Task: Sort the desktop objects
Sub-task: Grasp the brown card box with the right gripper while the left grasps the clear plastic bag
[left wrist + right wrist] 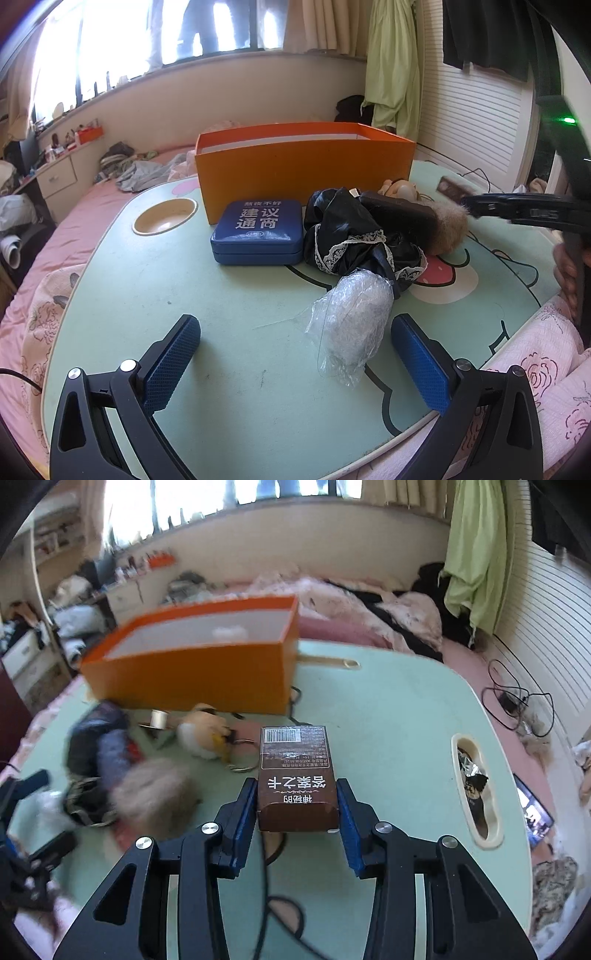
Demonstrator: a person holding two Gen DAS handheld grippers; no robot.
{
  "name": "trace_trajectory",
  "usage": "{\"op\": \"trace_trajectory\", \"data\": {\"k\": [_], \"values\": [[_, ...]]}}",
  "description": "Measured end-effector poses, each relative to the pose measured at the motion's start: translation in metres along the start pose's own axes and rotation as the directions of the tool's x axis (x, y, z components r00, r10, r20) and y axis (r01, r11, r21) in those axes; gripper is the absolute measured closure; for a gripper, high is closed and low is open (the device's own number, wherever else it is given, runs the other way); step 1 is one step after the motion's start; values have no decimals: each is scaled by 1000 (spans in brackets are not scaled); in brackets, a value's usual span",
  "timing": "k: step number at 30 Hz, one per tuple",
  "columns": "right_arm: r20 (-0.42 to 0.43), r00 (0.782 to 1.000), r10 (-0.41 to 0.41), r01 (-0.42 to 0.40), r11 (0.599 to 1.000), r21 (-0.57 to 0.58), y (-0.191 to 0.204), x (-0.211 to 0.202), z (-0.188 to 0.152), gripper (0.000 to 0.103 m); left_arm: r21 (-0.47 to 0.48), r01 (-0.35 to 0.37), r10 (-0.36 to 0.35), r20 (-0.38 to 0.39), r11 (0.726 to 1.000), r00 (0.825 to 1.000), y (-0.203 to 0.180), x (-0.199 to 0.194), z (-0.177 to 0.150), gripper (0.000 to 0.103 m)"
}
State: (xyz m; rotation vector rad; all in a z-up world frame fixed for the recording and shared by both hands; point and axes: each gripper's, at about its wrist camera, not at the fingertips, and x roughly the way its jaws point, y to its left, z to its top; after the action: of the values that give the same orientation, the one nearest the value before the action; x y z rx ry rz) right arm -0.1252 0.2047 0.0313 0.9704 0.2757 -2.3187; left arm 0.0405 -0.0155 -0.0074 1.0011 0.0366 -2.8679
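Note:
A brown carton with white print (295, 753) lies on the pale green lap table (388, 709), and my right gripper (296, 784) is shut on its near end, a blue pad on each side. My left gripper (295, 325) hovers open low over the table (184, 295). Crumpled clear plastic (351, 317) lies just ahead, between its fingers and untouched. Beyond are a blue tin (258, 232), a black lace-trimmed cloth (351, 236), a dark case (402, 218) with a fur pompom (448, 229), and a plush keychain (203, 734). An open orange box (303, 173) stands at the back.
The table sits on a bed with pink bedding (55, 302). It has a round cup hollow (164, 216) at the left and a long slot (476, 794) holding foil wrappers at the right. Cables (517, 701) and a phone (535, 812) lie beyond the right edge.

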Motion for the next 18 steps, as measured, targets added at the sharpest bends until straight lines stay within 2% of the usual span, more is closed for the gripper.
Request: {"op": "trace_trajectory", "data": {"k": [6,10,12,13,14,15,18], "values": [[147,983,113,-116,993,11,11,-40,-19,60,4,7,-8,53,1000,999,-2,-11,7,0],[162,981,103,-96,994,-46,30,-44,-25,60,29,17,-19,65,999,998,-8,-9,20,3],[158,982,105,-96,993,-61,36,-44,-24,60,39,32,-33,38,999,999,-13,-1,25,22],[154,983,104,-95,993,-65,38,-44,-25,60,44,43,-44,18,998,999,-15,2,25,46],[152,983,103,-94,993,-66,38,-44,-25,60,51,58,-58,0,997,998,-17,5,25,74],[152,983,104,-95,993,-63,37,-43,-25,60,61,67,-67,-12,996,998,-20,6,23,77],[160,981,109,-102,994,-49,35,-46,-27,60,96,51,-54,28,994,998,-24,-5,18,77]]}}
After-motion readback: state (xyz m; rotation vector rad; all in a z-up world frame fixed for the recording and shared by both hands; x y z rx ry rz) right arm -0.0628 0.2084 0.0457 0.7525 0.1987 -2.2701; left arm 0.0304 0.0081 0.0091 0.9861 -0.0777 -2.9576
